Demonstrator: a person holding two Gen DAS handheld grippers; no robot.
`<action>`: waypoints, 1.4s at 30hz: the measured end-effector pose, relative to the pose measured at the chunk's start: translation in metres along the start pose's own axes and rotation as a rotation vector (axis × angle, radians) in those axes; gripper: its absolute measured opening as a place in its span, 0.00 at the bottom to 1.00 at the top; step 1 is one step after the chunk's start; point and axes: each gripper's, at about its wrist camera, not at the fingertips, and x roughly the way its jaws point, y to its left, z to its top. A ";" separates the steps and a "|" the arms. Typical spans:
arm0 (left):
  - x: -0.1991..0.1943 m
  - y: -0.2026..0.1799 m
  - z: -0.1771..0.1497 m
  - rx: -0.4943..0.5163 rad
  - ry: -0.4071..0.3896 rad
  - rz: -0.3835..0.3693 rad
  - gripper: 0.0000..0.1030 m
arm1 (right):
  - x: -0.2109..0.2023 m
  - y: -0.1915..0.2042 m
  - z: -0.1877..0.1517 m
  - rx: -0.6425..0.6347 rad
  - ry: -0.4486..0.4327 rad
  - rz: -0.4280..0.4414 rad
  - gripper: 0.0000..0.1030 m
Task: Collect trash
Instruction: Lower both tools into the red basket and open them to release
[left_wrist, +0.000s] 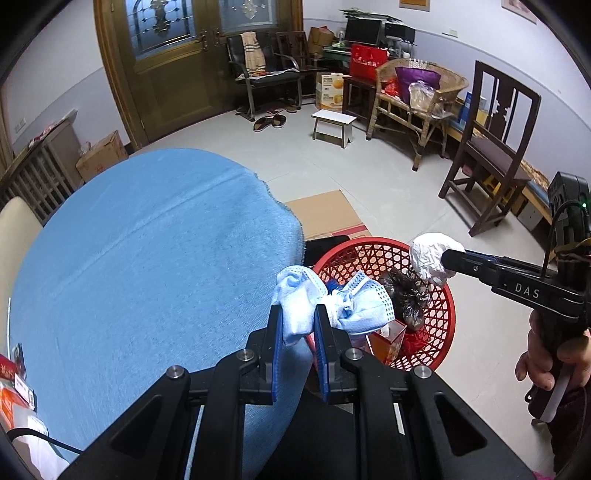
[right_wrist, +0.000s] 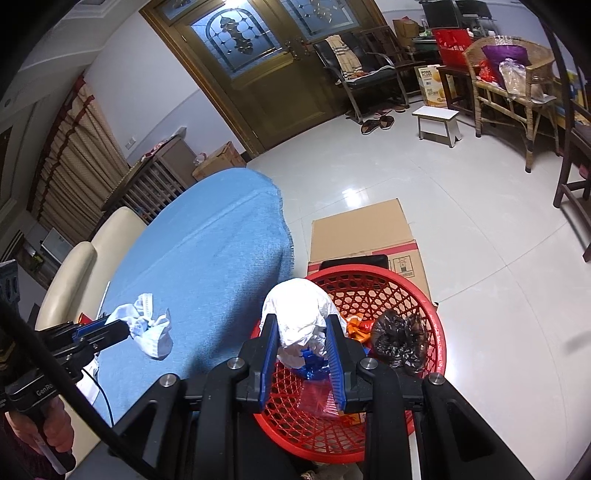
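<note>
Trash is in both my grips right now: my left gripper (left_wrist: 298, 325) is clamped on a crumpled blue face mask (left_wrist: 332, 299), and my right gripper (right_wrist: 301, 332) is clamped on a wad of white paper (right_wrist: 299, 314). The red mesh basket (right_wrist: 424, 306) sits on the floor just beside the table's blue cloth (left_wrist: 147, 258), with a dark crumpled bag (right_wrist: 397, 341) and some orange and blue wrappers already inside.

From my right wrist view the paper wad hangs over the basket's near side, so I judge that one is ready to drop. The mask is less sure: my right wrist view shows it over the cloth, not the basket. I'd carry the left hand further across until the mask is well inside the rim before opening, since its loose folds and ear loops could snag on my pads or drape over the rim. Opening wide and giving each piece a clear fall should do it, one hand at a time so they don't collide.
</note>
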 end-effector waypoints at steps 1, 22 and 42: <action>0.001 -0.002 0.000 0.005 0.001 0.000 0.16 | 0.000 -0.001 0.000 0.003 0.000 0.000 0.26; 0.026 -0.034 0.003 0.096 0.040 0.005 0.16 | 0.006 -0.024 -0.008 0.054 0.026 -0.002 0.26; 0.044 -0.047 0.000 0.134 0.060 -0.049 0.18 | 0.016 -0.032 -0.012 0.077 0.056 -0.016 0.27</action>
